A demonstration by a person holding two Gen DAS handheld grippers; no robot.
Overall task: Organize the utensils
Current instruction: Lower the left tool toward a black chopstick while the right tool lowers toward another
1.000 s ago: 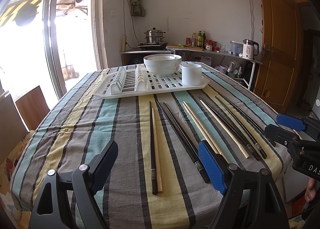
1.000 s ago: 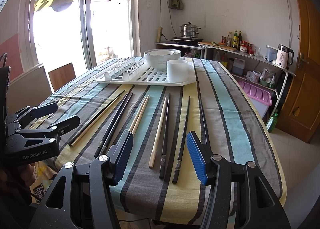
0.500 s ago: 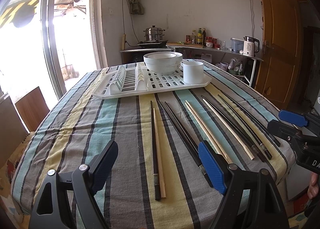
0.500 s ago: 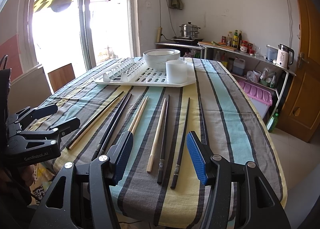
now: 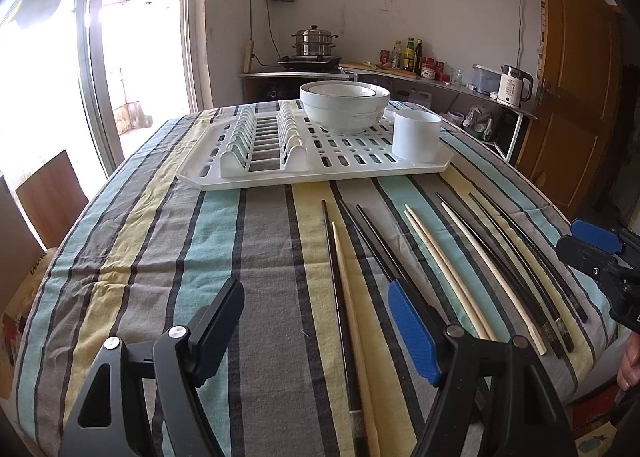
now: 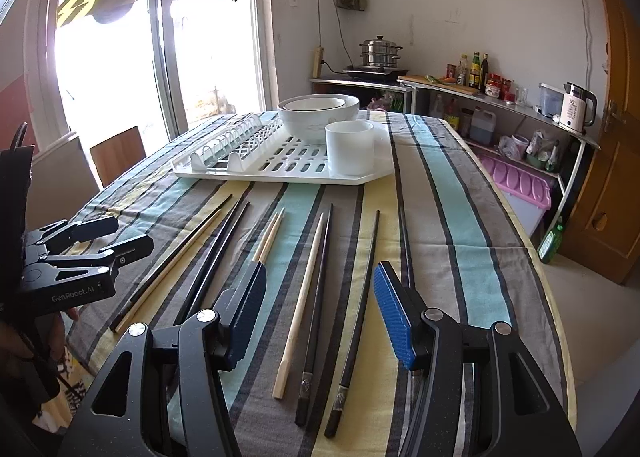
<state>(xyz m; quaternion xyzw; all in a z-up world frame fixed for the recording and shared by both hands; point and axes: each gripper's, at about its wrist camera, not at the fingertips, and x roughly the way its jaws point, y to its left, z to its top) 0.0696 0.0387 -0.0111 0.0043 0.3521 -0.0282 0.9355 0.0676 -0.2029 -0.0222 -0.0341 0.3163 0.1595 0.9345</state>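
Observation:
Several black and pale wooden chopsticks lie side by side on the striped tablecloth [image 5: 160, 257]. My left gripper [image 5: 316, 321] hovers low over the leftmost pair, a black chopstick [image 5: 333, 257] and a wooden chopstick [image 5: 343, 269]. Its jaws are closing, and the pads touch nothing. My right gripper [image 6: 320, 307] stands open above a wooden chopstick [image 6: 305, 289] and a black chopstick [image 6: 321, 277], holding nothing. Each gripper shows in the other's view: the left gripper [image 6: 92, 241] at the left, the right gripper [image 5: 592, 245] at the right edge.
A white drying rack [image 5: 316, 173] sits across the far half of the table, with stacked white bowls [image 5: 344, 105] and a white cup [image 5: 416, 135] on it. Behind stand a counter with a steamer pot, bottles and a kettle. A wooden door is at the right.
Both grippers have moved forward over the table's near edge, so the chopsticks lie closer beneath them. The left jaws stand slightly narrower than before.

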